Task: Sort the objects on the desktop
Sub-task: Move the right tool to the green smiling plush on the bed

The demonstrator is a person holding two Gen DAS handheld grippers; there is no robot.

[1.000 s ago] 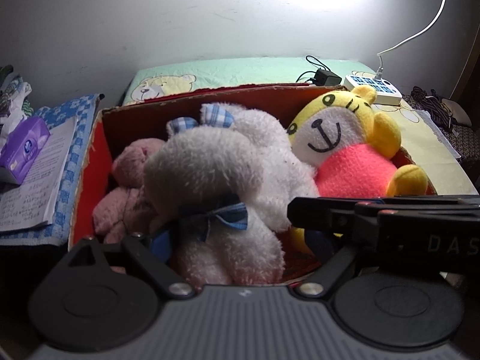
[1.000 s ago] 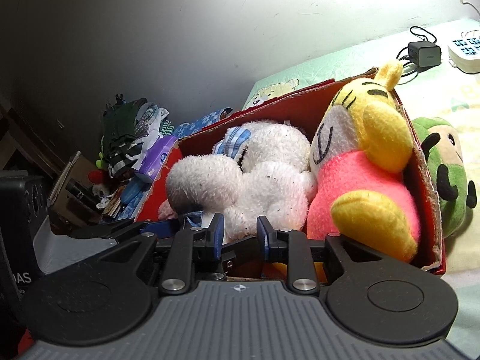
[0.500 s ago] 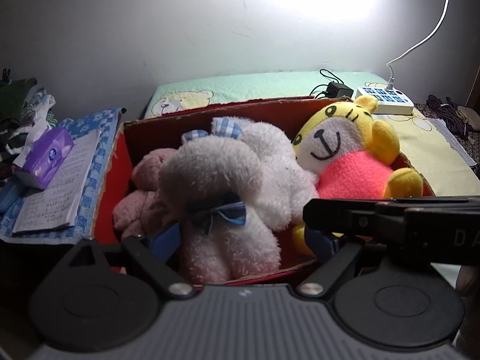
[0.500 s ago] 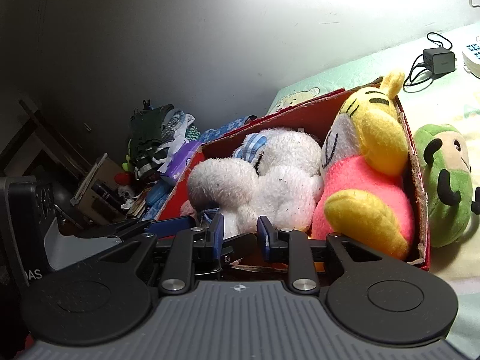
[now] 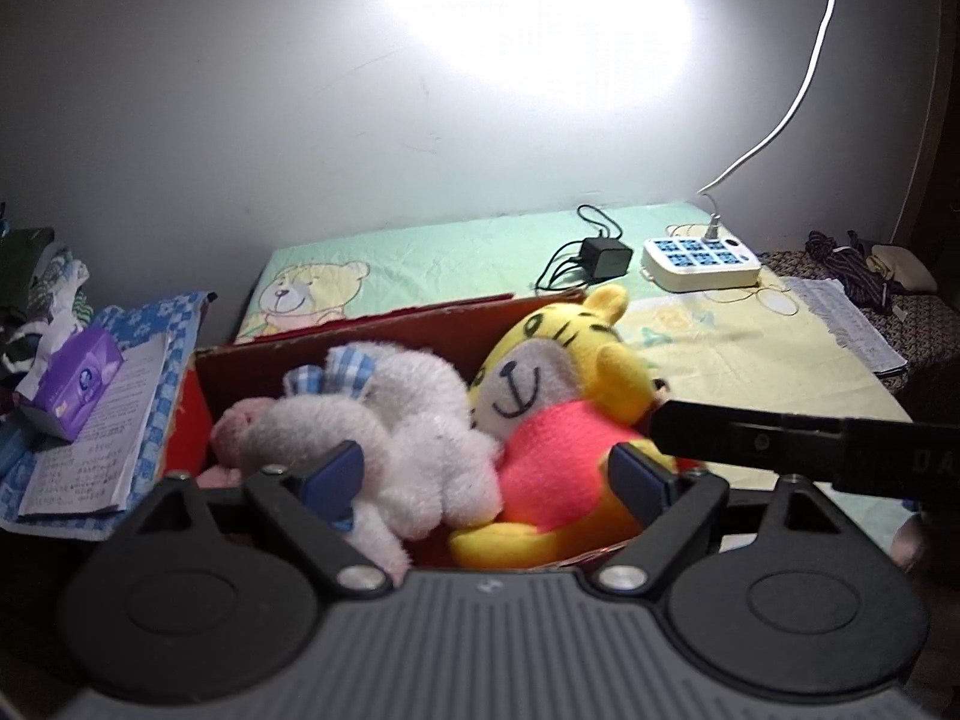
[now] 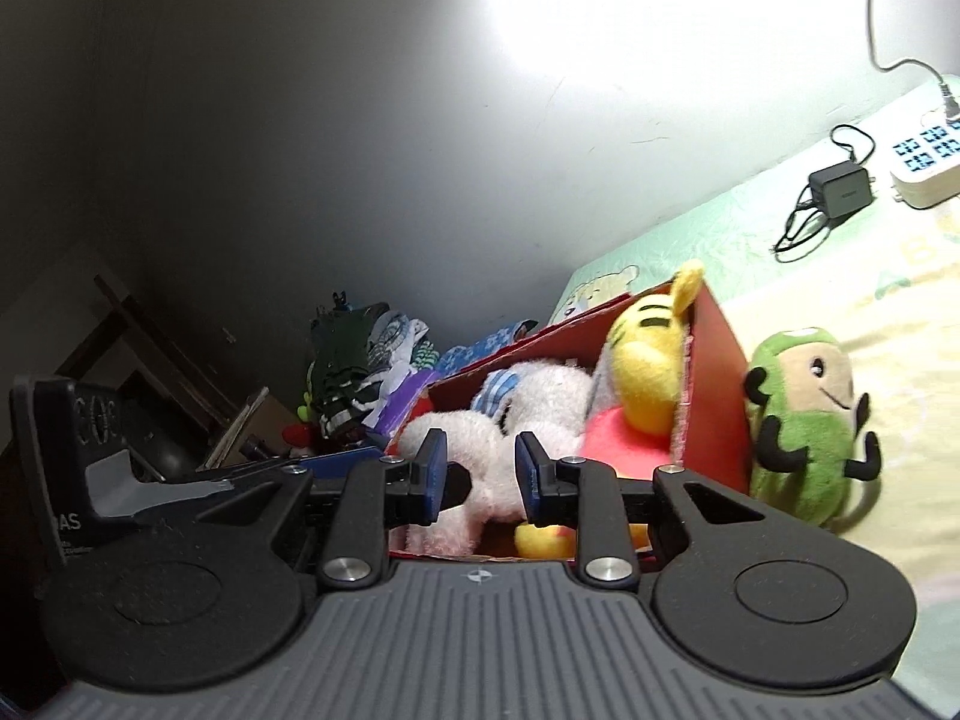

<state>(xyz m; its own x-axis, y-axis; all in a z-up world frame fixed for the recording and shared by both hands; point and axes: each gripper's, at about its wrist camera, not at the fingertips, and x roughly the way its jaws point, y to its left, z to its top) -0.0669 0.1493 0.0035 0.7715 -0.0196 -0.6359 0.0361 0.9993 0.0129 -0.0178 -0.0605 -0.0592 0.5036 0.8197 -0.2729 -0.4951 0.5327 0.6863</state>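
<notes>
white, pink and yellow tiger plush toys (image 5: 558, 396) fill the red box (image 6: 714, 360), a green plush (image 6: 804, 420) just right of it, both grippers' jaws apart and empty.

A red cardboard box (image 5: 384, 348) stands open-topped on the desk's left part, packed with a white plush (image 5: 414, 420), a pink plush (image 5: 240, 426) and a yellow tiger plush (image 5: 558, 384) in a pink shirt. A green plush (image 6: 804, 420) stands upright just beside the box's right wall.
</notes>
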